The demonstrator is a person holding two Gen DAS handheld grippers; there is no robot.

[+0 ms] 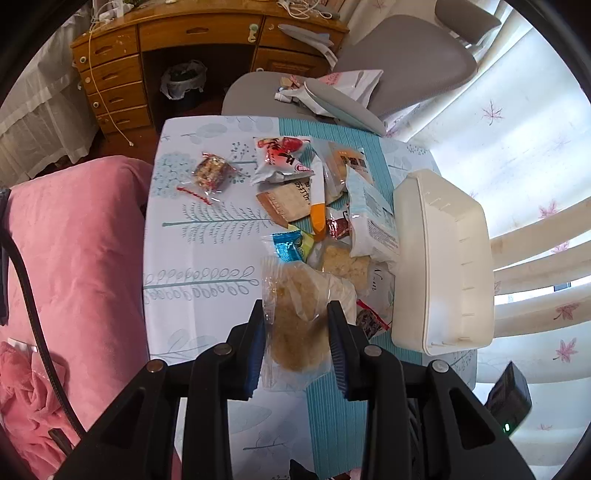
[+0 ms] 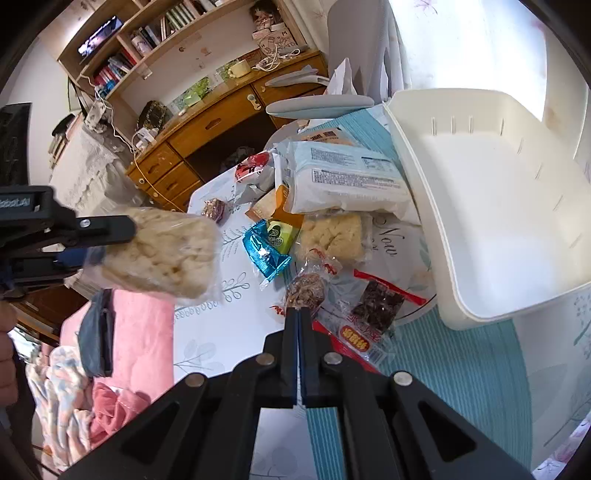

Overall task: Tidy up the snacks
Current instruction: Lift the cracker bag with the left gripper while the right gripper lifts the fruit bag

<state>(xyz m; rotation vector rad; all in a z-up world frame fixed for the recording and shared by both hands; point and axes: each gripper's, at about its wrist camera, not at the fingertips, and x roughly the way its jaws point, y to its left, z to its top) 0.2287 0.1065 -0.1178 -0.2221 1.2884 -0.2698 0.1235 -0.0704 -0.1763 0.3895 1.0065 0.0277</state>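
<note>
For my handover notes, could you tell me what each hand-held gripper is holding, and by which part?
Left hand-held gripper: a clear-wrapped rice cracker, clamped across its lower half. Right hand-held gripper: shut on the wrapper edge of a small brown snack.

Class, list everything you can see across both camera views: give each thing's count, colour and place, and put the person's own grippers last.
table: one, white cloth with pale blue leaves, centre
placemat: one, teal, on table under bin
bin: one, cream, on placemat, nothing seen inside
large packet: one, white, beside bin
foil packet: one, blue, mid-table
red packet: one, red and white, far end of the heap
brown snack: one, clear wrap, at right gripper's tips
rice cake: one, pale, clear wrap, held above table
desk: one, brown wood, behind table
chair: one, grey, behind table
left gripper: black, shut on rice cake
right gripper: black, shut; grip on wrapper unclear
</note>
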